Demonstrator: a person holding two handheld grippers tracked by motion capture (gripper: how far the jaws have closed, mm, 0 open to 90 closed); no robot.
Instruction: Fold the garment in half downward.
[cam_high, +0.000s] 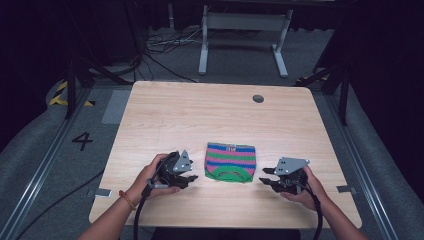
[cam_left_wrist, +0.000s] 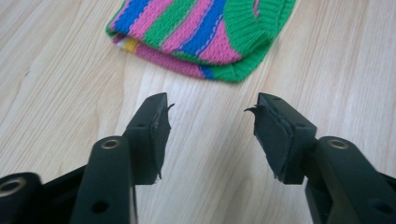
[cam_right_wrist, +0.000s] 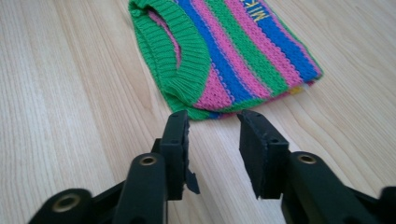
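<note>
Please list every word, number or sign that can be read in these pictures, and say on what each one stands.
"4": a dark number on the grey floor, left of the table.
Yellow letters on the striped knitted garment, at its far edge in the right gripper view: cut off by the frame, perhaps "MIK", not sure.
A small label on the garment in the high view: too small to read.
</note>
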